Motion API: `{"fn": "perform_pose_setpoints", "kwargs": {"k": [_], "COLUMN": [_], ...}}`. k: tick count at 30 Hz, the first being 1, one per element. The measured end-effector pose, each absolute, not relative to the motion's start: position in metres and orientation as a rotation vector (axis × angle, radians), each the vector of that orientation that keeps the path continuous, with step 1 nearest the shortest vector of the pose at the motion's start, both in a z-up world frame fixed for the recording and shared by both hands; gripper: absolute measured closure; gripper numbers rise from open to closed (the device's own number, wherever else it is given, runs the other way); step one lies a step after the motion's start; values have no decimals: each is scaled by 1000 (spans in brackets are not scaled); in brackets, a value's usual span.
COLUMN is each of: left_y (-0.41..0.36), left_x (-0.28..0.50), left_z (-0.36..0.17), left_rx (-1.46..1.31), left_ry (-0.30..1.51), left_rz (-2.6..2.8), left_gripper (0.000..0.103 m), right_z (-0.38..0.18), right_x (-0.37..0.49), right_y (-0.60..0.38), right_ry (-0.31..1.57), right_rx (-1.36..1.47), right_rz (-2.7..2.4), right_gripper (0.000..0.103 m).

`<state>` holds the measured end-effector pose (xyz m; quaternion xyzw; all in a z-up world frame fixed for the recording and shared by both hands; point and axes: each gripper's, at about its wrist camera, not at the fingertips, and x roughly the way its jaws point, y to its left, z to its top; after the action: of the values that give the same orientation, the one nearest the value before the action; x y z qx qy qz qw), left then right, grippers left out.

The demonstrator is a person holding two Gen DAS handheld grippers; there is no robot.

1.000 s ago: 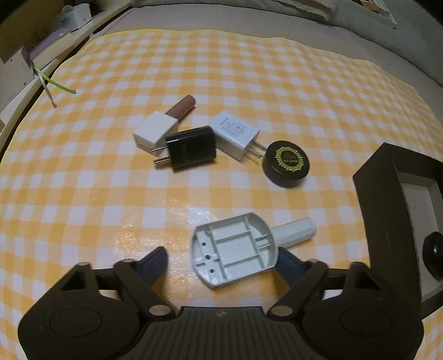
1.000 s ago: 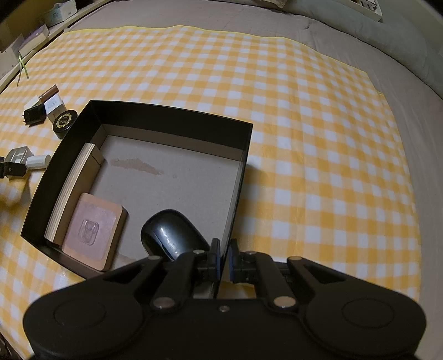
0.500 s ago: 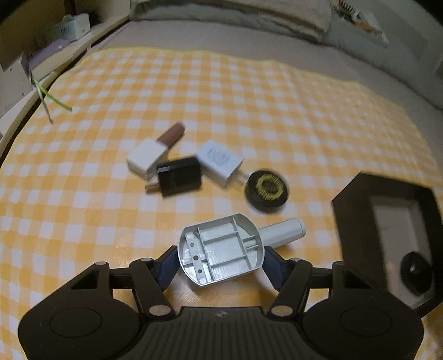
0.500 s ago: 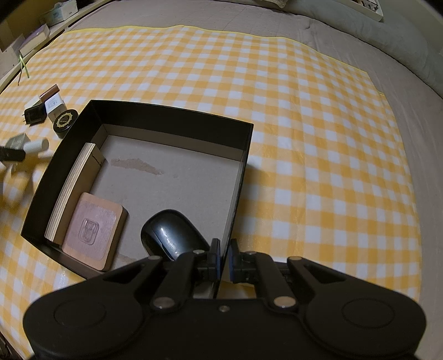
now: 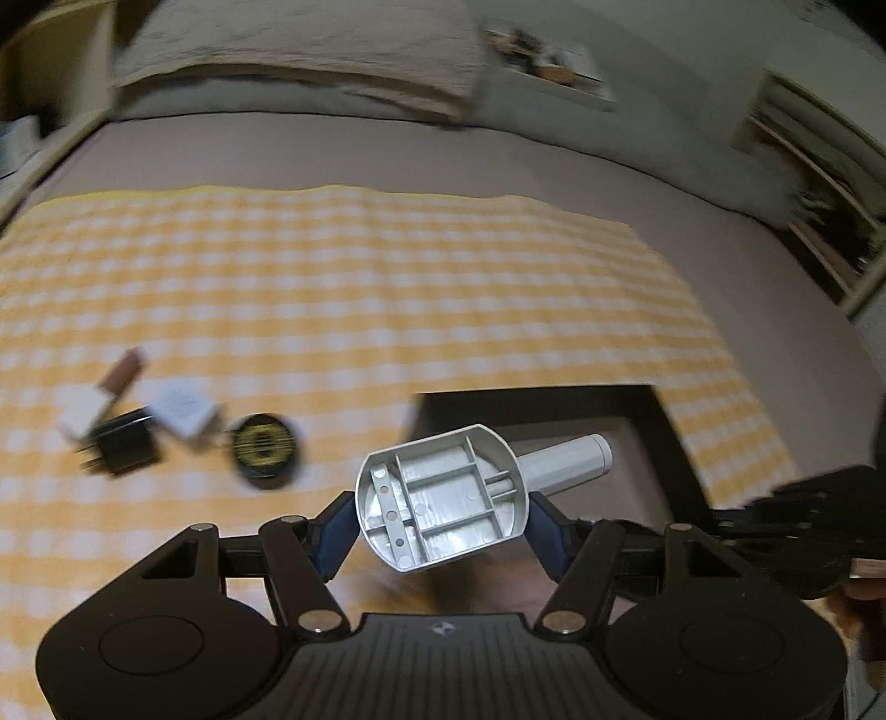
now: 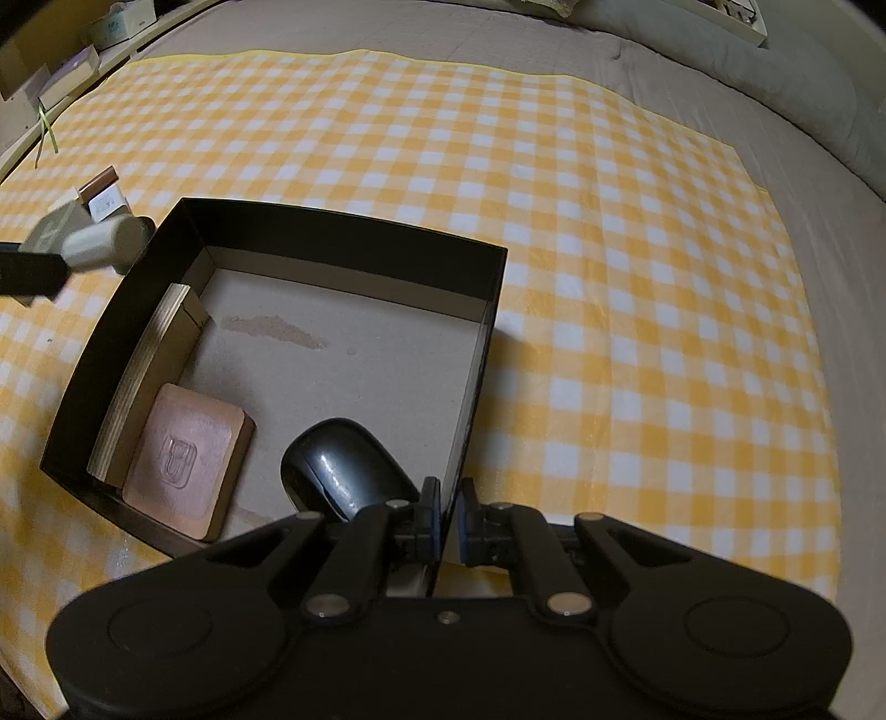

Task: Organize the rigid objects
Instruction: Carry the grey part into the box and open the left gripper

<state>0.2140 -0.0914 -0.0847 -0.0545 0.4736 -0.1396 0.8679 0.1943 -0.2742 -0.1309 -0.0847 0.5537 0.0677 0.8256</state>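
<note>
My left gripper (image 5: 440, 523) is shut on a grey ribbed plastic part (image 5: 443, 498) with a white round handle and holds it in the air near the black box's (image 5: 659, 426) left side. It also shows in the right wrist view (image 6: 94, 243). My right gripper (image 6: 448, 523) is shut on the near wall of the black box (image 6: 470, 387). The box holds a black mouse (image 6: 343, 471), a brown square block (image 6: 185, 448) and a tan board (image 6: 149, 354). On the checked cloth lie a black charger (image 5: 122, 448), a white charger (image 5: 183, 410), a round black tin (image 5: 263, 451) and a white-capped brown tube (image 5: 99, 399).
The yellow checked cloth (image 6: 609, 249) covers a grey bed. Pillows (image 5: 304, 50) lie at the far end. Boxes (image 6: 66, 77) stand on a ledge at the far left. My right gripper's body (image 5: 803, 531) shows at the right edge of the left wrist view.
My left gripper has lifted the grey part off the cloth and carried it right, toward the box. The right gripper has kept its hold on the box wall.
</note>
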Motion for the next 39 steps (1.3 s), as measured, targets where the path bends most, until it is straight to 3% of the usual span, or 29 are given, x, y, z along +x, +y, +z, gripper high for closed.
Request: {"fn": "perform_pose_setpoints", "kwargs": {"k": [9, 39], "left_y": [-155, -230], "left_x": [228, 292], "left_z": [-94, -173], "left_rx": [-56, -35], "left_ry": [1014, 1108], "left_rz": [-388, -307], "left_gripper": [38, 36], "right_z": [-129, -129], "right_x": [193, 192], "right_y": [-275, -276], "right_ry": [1173, 1170], "right_rx": [-180, -168], "right_rz": [151, 164], "right_gripper": [97, 97]}}
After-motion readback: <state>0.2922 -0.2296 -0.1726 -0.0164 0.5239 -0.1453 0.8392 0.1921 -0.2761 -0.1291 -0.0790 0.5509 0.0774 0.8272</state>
